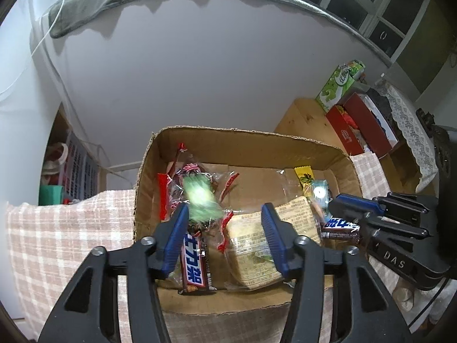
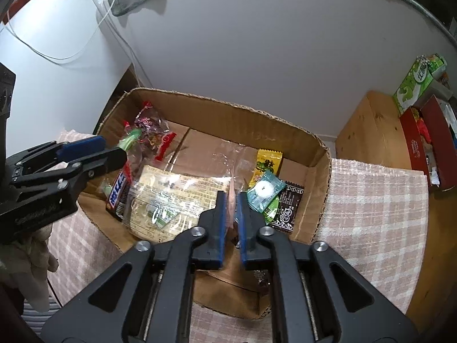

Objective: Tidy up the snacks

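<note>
I have both grippers over the open brown cardboard box point(image 2: 315, 154), which sits on a pink-and-white checked cloth point(image 2: 374, 197). As far as I can judge, most of the job is done: the box already holds a pile of snacks and I see none lying loose on the cloth.

My left gripper point(image 1: 225, 214) is spread, and a blurred pale-green wrapped sweet point(image 1: 201, 200) sits free at the tip of its left finger, seemingly dropping toward 11 o'clock in the box. My right gripper point(image 2: 232, 200) has its jaws slightly apart with a thin pinkish packet point(image 2: 232, 197) edge-on between them; I cannot tell whether the pads press on it.

Inside, a clear-wrapped pale cracker pack point(image 2: 171, 197) lies at centre, printed small text unreadable. A brown chocolate bar point(image 1: 197, 265) at 7 o'clock carries blue-and-white Chinese lettering, Snickers-style. At 3 o'clock lie a yellow sachet point(image 2: 267, 165), a teal round-window sweet point(image 2: 264, 190) and a dark brown patterned packet point(image 2: 288, 205). The right gripper's body reads "DAS".
</note>
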Demonstrator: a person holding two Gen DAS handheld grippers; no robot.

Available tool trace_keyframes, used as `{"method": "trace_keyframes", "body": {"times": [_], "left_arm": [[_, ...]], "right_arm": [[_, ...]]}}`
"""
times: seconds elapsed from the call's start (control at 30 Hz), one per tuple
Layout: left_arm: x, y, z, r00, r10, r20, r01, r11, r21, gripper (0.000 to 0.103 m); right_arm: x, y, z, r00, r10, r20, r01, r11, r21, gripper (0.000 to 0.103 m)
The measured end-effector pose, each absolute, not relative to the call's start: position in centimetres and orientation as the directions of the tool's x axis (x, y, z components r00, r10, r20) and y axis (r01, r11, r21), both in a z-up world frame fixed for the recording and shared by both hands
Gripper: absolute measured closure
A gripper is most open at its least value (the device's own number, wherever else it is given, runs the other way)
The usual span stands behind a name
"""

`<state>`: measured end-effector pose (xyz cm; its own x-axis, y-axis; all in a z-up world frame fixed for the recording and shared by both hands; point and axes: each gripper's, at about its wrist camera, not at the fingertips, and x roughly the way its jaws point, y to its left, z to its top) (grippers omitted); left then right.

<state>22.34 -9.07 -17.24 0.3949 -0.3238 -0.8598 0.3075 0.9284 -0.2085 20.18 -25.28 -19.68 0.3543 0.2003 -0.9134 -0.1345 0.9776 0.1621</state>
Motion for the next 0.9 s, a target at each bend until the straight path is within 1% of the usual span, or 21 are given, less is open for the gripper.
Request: {"method": "trace_keyframes", "body": {"times": [0.03,0.07,0.1,0.27,0.37,0.5,0.9], "left_arm": [[22.3,-9.1,-17.2,0.396,-0.319,-0.861,0.307,0.930,-0.203,0.051],[22.3,-9.1,-17.3,0.397,-0.316,-0.862,0.306,0.931,-0.200,0.049],[22.3,-9.0,-17.3,0.395,-0.313,-0.864,0.305,0.932,-0.198,0.047],[22.2,-8.9,-17.4,0.394,-0.306,-0.867,0.303,0.934,-0.192,0.046],[22.1,-8.8,-17.4,0.400,-0.299,-0.867,0.302,0.936,-0.183,0.046],[21.8,-8.6,-17.1,0.406,-0.295,-0.865,0.298,0.938,-0.180,0.040],[19.9,-7.9,-16.0,0.441,-0.281,-0.853,0.289,0.944,-0.161,0.040]], "right_arm": [[20.1,-25.3,-19.7,0.357,0.193,-0.914,-0.131,0.979,0.156,0.048],[20.0,-25.4,-19.6,0.371,0.184,-0.910,-0.128,0.981,0.146,0.035],[19.9,-25.5,-19.6,0.376,0.181,-0.909,-0.126,0.982,0.143,0.033],[20.0,-25.9,-19.9,0.361,0.158,-0.919,-0.111,0.986,0.126,0.028],[19.7,-26.2,-19.9,0.364,0.160,-0.918,-0.101,0.986,0.131,0.027],[19.3,-26.3,-19.7,0.366,0.156,-0.917,-0.105,0.986,0.126,0.027],[16.9,-25.9,-18.4,0.394,0.151,-0.907,-0.117,0.987,0.113,0.027]]}}
